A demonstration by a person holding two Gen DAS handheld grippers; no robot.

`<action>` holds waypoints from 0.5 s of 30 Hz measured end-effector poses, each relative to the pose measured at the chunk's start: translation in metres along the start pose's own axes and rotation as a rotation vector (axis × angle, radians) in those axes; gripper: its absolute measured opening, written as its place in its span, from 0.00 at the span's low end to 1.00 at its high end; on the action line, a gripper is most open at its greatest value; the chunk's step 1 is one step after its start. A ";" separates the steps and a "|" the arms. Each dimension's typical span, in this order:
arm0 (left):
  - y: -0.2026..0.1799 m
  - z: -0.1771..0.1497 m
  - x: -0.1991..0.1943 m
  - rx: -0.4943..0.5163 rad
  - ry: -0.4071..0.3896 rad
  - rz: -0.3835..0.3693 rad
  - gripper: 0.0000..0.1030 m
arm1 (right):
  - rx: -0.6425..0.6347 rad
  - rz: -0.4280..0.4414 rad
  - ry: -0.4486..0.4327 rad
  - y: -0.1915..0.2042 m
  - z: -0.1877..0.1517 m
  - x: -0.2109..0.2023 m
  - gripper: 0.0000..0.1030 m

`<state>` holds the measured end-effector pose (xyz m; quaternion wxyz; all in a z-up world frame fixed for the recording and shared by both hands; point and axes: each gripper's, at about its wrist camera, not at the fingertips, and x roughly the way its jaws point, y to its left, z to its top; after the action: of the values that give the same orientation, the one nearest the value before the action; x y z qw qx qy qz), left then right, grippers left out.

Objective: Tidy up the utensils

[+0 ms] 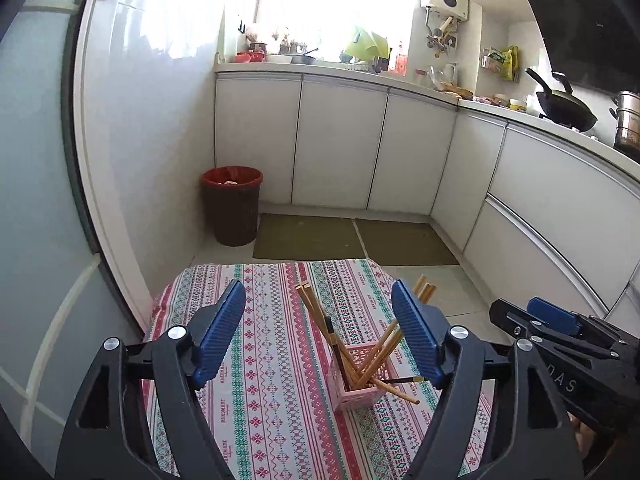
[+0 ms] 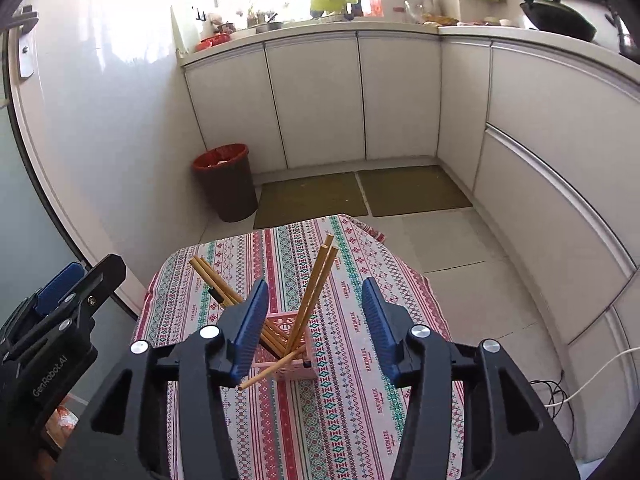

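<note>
- Left gripper (image 1: pixel 318 328) and right gripper (image 2: pixel 316 316) are held above the near part of the table (image 2: pixel 360 420); both sets of jaws are spread, nothing grasped.
- Pink basket (image 1: pixel 354 394) stands mid-table toward the right edge; chopsticks (image 2: pixel 314 292) are splayed inside, one tipped over the rim.
- Step judged: sorting nearly done. The tipped stick is to be pinched and stood upright.
</note>
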<state>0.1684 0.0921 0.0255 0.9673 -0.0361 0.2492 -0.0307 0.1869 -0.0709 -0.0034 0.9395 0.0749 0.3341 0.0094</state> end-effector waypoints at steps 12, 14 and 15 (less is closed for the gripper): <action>-0.012 -0.029 -0.040 0.006 -0.014 0.076 0.93 | 0.011 -0.190 -0.132 -0.020 -0.043 -0.053 0.86; -0.015 -0.034 -0.043 0.010 -0.007 0.076 0.93 | 0.006 -0.214 -0.148 -0.021 -0.049 -0.059 0.88; -0.016 -0.036 -0.044 0.014 -0.004 0.075 0.93 | 0.002 -0.225 -0.155 -0.022 -0.051 -0.062 0.89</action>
<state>0.1121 0.0776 0.0161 0.9685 -0.0202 0.2483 0.0038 0.1060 -0.0897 -0.0068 0.9575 0.0382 0.2669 -0.1021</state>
